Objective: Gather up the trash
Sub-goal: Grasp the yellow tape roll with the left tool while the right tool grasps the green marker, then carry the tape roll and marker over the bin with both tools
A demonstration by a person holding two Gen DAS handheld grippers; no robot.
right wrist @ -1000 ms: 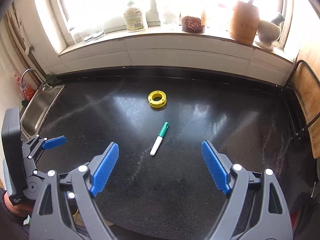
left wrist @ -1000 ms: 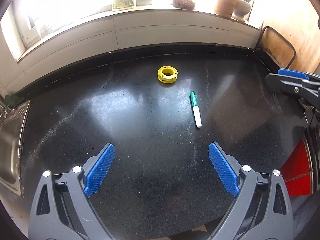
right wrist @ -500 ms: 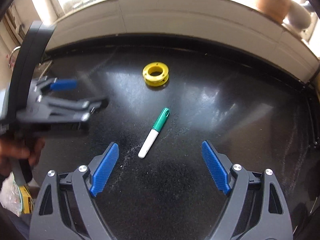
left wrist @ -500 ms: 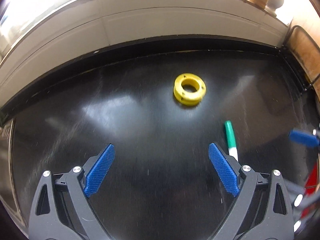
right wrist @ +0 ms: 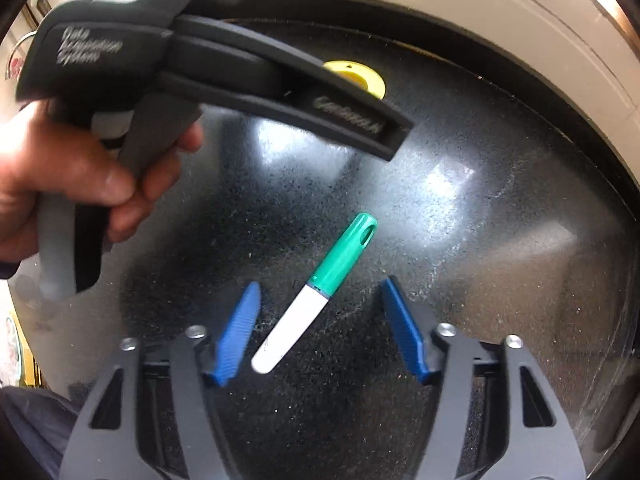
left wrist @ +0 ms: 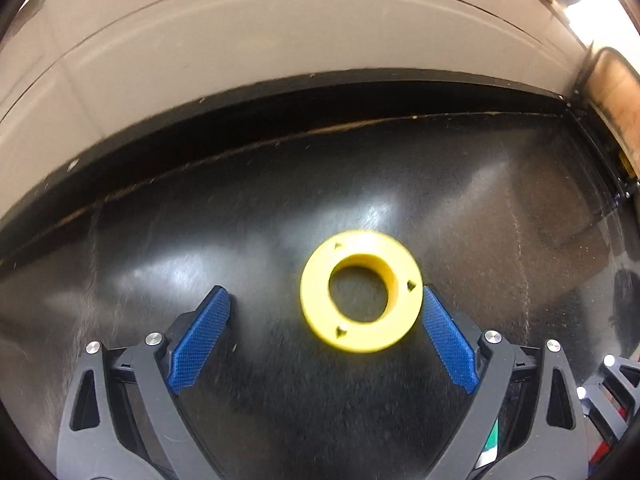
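Note:
A yellow plastic ring (left wrist: 316, 320) lies flat on the black speckled counter (left wrist: 160, 240). My left gripper (left wrist: 324, 295) is low over it and open. The ring sits between the blue pads, close against the right-hand pad (left wrist: 448, 340). In the right wrist view a marker (right wrist: 298, 320) with a white barrel and a green cap lies slantwise on the counter. My right gripper (right wrist: 320, 286) straddles its middle with the jaws closing, and neither pad touches the marker. That view also shows a hand (right wrist: 80, 168) holding the left gripper's dark body (right wrist: 224, 68), which hides most of the ring (right wrist: 370, 80).
A white tiled upstand (left wrist: 280, 40) runs along the back of the counter below a windowsill. A wooden board in a black wire rack (left wrist: 616, 92) stands at the far right. Part of the right gripper (left wrist: 612, 380) shows at the left wrist view's lower right.
Both grippers have dropped toward the counter. The left one moved forward until the ring sits between its pads. The right one came down over the marker and its jaws narrowed.

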